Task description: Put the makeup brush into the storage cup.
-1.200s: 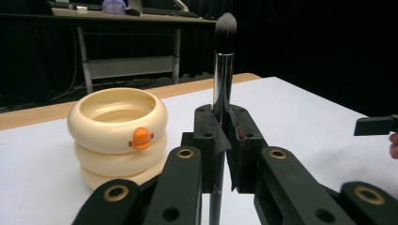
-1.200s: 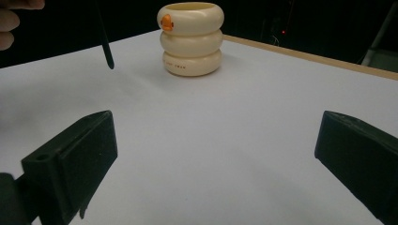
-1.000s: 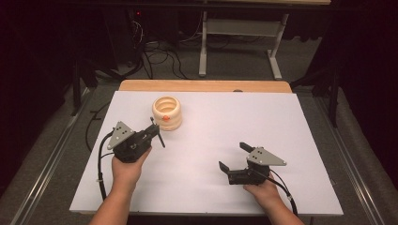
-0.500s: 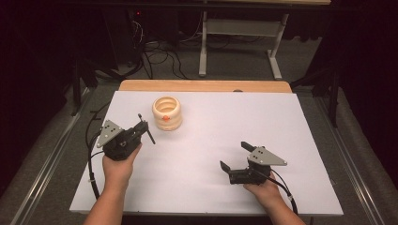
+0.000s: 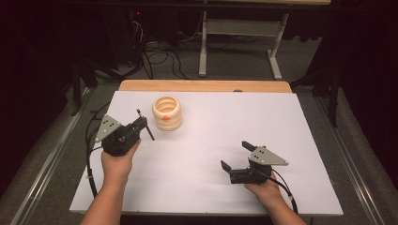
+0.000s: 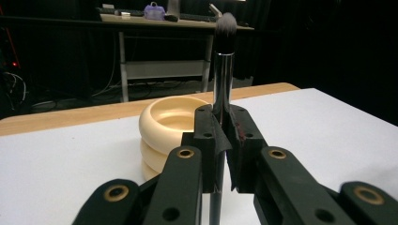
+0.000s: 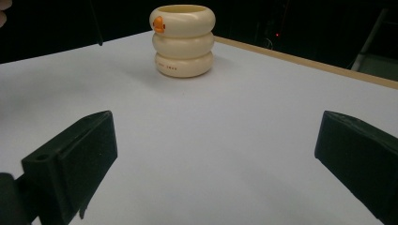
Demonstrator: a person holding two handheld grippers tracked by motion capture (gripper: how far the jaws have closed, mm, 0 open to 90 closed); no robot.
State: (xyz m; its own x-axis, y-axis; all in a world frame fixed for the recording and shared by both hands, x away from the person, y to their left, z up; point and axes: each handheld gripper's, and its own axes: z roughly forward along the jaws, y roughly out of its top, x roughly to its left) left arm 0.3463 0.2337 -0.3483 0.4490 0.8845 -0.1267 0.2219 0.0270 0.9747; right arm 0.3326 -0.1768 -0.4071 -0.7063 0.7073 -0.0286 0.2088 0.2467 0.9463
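The left gripper (image 5: 143, 124), clamping the makeup brush (image 6: 222, 70), is drawing back to eight o'clock of the ringed holder (image 5: 167, 113), so insertion is pending, while the right gripper (image 5: 237, 157) is resting wide apart.

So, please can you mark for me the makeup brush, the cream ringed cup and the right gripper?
makeup brush (image 6: 222, 79), left gripper view, on its shiny metal shaft above the jaws.
cream ringed cup (image 5: 167, 114), high view, on its outer wall.
right gripper (image 5: 236, 155), high view, midway between its two open jaws.
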